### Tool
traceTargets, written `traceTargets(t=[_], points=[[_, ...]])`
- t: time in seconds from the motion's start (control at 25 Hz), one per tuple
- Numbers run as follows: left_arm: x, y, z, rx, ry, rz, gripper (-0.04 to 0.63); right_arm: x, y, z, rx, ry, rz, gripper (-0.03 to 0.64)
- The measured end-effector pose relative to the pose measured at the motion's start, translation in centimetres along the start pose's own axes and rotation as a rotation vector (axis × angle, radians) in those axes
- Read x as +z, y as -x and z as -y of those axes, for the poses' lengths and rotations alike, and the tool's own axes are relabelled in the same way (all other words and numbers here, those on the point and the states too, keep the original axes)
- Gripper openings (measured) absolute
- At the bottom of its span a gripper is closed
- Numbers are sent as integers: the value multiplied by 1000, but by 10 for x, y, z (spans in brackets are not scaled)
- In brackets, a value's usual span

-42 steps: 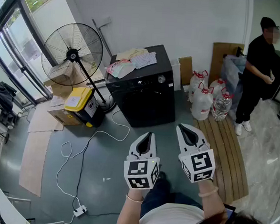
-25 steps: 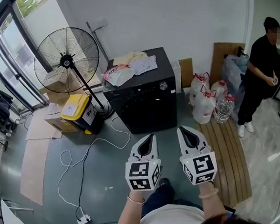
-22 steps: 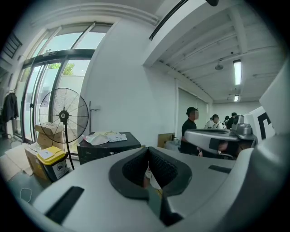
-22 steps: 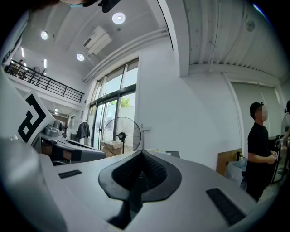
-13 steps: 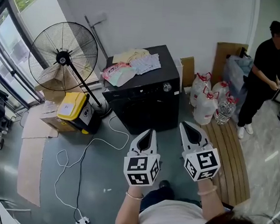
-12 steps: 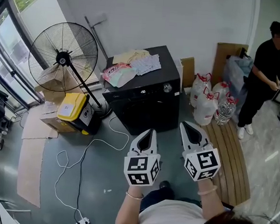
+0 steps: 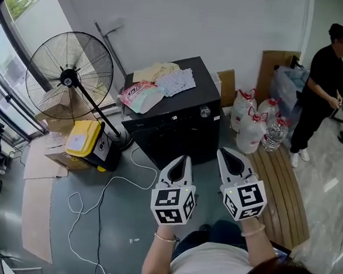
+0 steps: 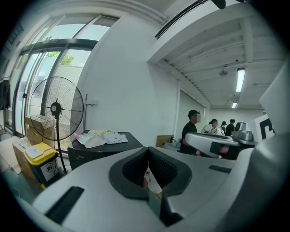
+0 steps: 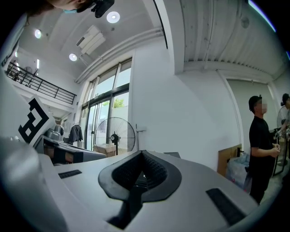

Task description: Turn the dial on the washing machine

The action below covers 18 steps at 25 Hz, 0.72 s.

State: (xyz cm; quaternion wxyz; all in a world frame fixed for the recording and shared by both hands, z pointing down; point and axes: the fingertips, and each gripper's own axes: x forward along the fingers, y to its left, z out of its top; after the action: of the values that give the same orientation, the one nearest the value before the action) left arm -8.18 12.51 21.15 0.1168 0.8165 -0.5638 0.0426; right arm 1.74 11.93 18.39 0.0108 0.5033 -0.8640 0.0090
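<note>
Far left by the windows there's a big pedestal fan (image 7: 69, 76) standing on the floor, with a yellow-lidded box (image 7: 80, 139) at its foot and a white cable (image 7: 106, 184) looping across the floor in front. Next over is the black washing machine (image 7: 177, 140), backed up near the rear wall, with a pile of clothes (image 7: 154, 85) dumped on the left half of its top. The dial (image 7: 205, 112) is the round silver knob at the right end of the front control strip, right under the machine's top right front corner, and nothing is touching it. In front of the machine the person holds both tools side by side above the floor. The left tool (image 7: 184, 159) is clenched, tips together with nothing in them. The right tool (image 7: 224, 153) is clenched and empty too. Both point toward the machine's front and sit well short of the dial. Right of the machine there's a cluster of big water jugs (image 7: 251, 130) on the floor at the far end of a wooden slatted board (image 7: 279, 188). A person in black (image 7: 318, 91) stands at the far right edge.
</note>
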Motion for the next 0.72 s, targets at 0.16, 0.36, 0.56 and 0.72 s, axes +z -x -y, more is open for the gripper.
traceTargets(t=[0.16, 0.36, 0.56, 0.72], points=[[-3, -17, -8, -4, -2, -10, 18, -8, -15, 8, -17, 28, -13, 21], [-3, -44, -18, 2, -4, -25, 18, -14, -40, 22, -21, 35, -31, 23], [-6, -77, -30, 13, -1, -48, 18, -21, -73, 38, -11, 43, -49, 23], [-9, -109, -42, 27, -1, -61, 18, -29, -102, 54, 5, 61, -69, 23]])
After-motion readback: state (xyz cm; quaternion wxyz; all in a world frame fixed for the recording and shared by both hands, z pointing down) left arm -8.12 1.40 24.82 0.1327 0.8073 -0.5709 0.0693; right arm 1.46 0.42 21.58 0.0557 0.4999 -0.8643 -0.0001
